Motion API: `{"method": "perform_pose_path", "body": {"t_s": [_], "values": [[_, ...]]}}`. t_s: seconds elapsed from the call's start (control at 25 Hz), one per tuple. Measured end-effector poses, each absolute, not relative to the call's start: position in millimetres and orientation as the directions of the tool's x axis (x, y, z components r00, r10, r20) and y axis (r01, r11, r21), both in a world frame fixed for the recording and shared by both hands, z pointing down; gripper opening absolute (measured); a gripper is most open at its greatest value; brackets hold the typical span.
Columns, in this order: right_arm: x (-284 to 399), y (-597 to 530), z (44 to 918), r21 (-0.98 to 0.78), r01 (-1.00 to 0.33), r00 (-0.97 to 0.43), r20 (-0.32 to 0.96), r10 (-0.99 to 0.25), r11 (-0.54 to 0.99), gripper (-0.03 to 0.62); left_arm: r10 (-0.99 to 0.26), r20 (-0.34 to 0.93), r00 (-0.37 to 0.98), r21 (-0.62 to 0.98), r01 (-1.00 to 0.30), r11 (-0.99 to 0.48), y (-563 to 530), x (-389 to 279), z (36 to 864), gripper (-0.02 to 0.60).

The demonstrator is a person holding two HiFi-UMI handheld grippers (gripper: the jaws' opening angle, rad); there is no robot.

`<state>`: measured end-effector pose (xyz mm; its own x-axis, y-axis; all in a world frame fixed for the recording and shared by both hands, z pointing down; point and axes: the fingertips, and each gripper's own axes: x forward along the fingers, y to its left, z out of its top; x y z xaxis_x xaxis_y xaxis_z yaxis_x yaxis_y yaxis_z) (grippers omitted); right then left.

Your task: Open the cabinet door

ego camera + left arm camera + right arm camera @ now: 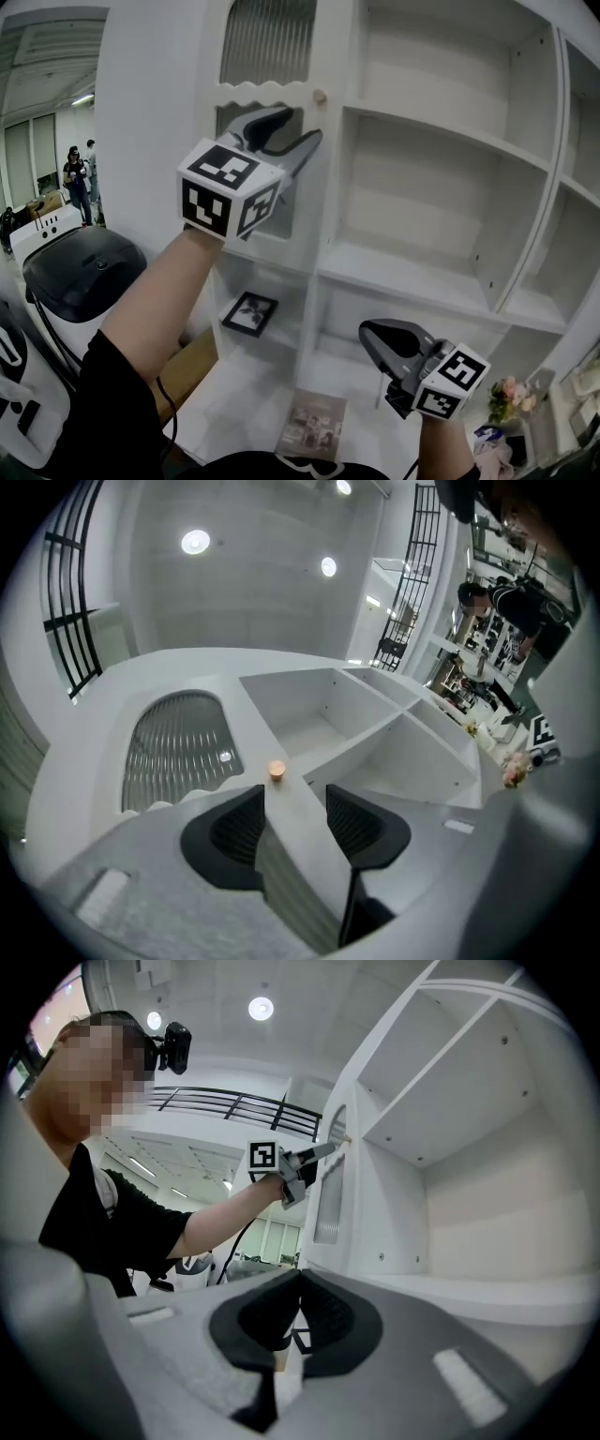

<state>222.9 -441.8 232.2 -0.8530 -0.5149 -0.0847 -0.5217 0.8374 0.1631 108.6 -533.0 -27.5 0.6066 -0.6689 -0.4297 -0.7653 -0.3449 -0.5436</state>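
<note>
Tall white cabinet of open shelves (pixel 422 272) across the centre and right of the head view. On its left side, at upper centre, the white door with a ribbed glass pane (pixel 267 42), apparently already swung out from the shelves, its edge turned toward the left hand-held gripper (pixel 302 127). Left hand-held gripper spread wide, straddling that door edge without pinching it, gripping nothing. Right hand-held gripper (pixel 370 330) at lower right, jaws closed together, empty. Small round wooden knob (pixel 319 96) just above the left jaws, untouched.

Judged step: taking or letting go of the door edge, opening likely partway or near done. If more swing wanted: closing on the edge, then pulling along the hinge arc rather than straight out.

No readable brand or lettering. Only black-and-white square markers on the gripper cubes (pixel 225 187). Print on the framed picture (pixel 249 313) and the booklet (pixel 314 424) too small to read.
</note>
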Motion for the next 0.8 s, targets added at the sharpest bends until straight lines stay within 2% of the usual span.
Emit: {"method": "perform_pose_path", "body": {"t_s": [0.2,0.48,0.64,0.8], "values": [[217,-447,251,0.154,-0.512,-0.858,-0.043,-0.512,0.845,0.002,-0.693,-0.453,0.561,-0.555,-0.786,-0.273,-550,117,-53,0.190],[227,-457,260,0.136,-0.522,-0.852,-0.038,-0.522,0.842,0.002,-0.705,-0.450,0.549,-0.547,-0.793,-0.268,-568,126,-69,0.187],[238,-463,261,0.121,-0.533,-0.846,-0.056,-0.530,0.838,0.002,-0.708,-0.463,0.533,-0.555,-0.797,-0.237,-574,125,-75,0.125],[245,-466,264,0.114,-0.542,-0.840,-0.060,-0.539,0.832,0.002,-0.689,-0.460,0.560,-0.583,-0.776,-0.241,-575,128,-75,0.121]]}}
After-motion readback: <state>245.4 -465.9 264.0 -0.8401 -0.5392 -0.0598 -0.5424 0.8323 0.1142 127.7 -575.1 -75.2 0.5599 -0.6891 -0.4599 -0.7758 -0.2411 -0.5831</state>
